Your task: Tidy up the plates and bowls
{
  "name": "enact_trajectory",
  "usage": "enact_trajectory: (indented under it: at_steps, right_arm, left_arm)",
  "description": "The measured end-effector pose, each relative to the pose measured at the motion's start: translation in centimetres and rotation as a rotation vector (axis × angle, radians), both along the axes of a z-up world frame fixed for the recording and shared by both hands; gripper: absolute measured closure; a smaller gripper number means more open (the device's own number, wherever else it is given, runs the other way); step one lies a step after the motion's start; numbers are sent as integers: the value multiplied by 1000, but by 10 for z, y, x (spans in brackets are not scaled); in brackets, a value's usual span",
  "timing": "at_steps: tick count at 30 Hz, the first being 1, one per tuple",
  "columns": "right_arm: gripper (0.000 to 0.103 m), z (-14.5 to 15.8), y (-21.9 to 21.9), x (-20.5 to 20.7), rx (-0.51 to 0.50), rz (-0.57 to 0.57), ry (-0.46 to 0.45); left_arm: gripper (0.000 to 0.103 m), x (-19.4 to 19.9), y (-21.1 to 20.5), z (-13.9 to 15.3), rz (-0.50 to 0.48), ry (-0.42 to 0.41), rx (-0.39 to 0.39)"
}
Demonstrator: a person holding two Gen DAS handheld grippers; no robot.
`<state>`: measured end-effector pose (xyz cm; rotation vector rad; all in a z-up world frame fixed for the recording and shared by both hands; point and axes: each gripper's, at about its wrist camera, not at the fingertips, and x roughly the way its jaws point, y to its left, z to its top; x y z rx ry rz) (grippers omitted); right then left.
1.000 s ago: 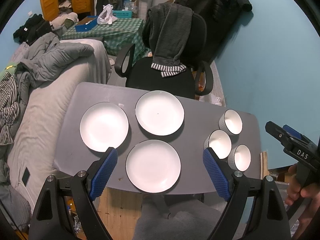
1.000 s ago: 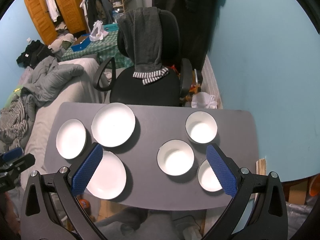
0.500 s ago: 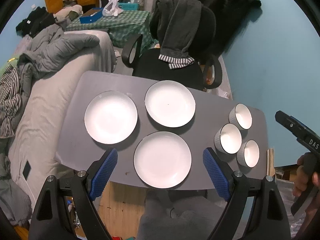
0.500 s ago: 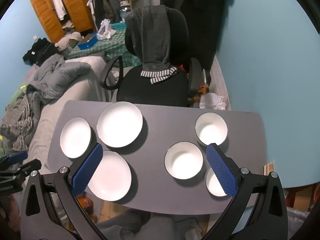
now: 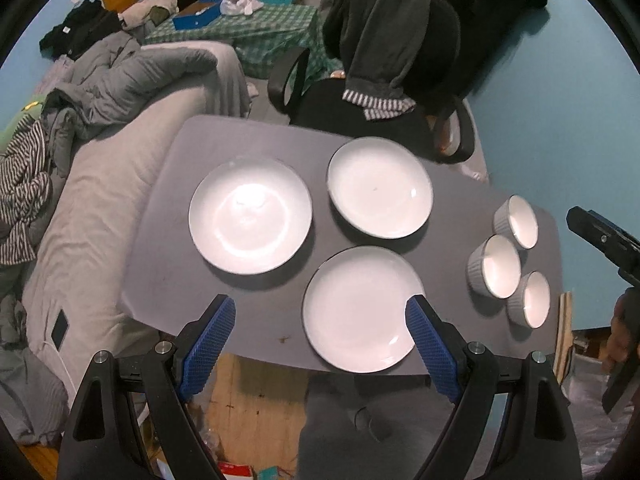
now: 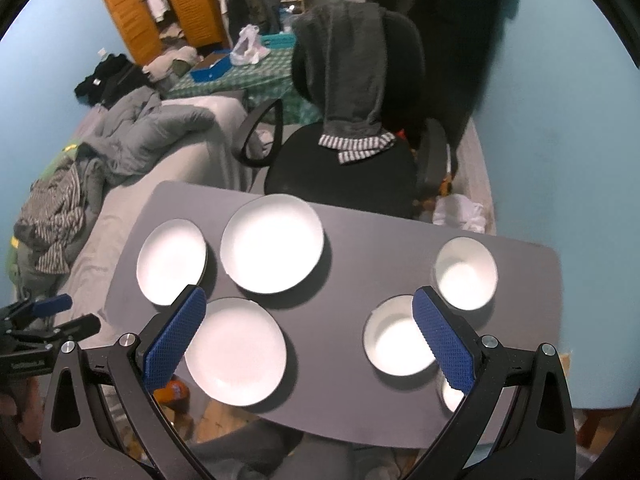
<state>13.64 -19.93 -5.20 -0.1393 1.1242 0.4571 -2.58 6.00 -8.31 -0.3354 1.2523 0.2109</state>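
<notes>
Three white plates lie apart on the grey table [image 5: 240,320]: a left plate [image 5: 250,214], a far plate [image 5: 380,187] and a near plate [image 5: 362,309]. Three white ribbed bowls sit clustered at the table's right end: a far bowl [image 5: 518,222], a middle bowl [image 5: 498,266] and a near bowl [image 5: 530,304]. My left gripper [image 5: 320,318] hovers open above the near edge, its right pad over the near plate's rim. My right gripper [image 6: 308,312] hovers open, high above the table [image 6: 344,248], with nothing between its pads. The middle bowl [image 6: 394,336] lies under its right pad [image 6: 442,340].
A black office chair [image 6: 352,160] draped with a grey garment stands behind the table. A bed with rumpled clothes [image 5: 80,152] runs along the table's left side. The blue wall [image 6: 560,120] is close on the right. A person's legs [image 5: 360,420] are below the near edge.
Both grippers have drawn back and risen slightly, so the table sits lower and more fully in each view. Plates and bowls have not moved. Both stay open.
</notes>
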Motion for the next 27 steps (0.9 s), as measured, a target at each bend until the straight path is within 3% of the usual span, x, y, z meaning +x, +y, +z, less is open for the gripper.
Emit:
enact_trajectory:
  at_steps: [7,15,27]
  right_arm:
    - [2,-36,20,0,-23,51,60]
    - [2,-84,31,10,-3,36,214]
    - [4,-150,51,7,-5,103,319]
  left_arm:
    - [14,-4,13,-27,19,28,-61]
    - [14,-1,19,-57,19,47,-88]
    - [14,7,27,-114,-18,91,-126]
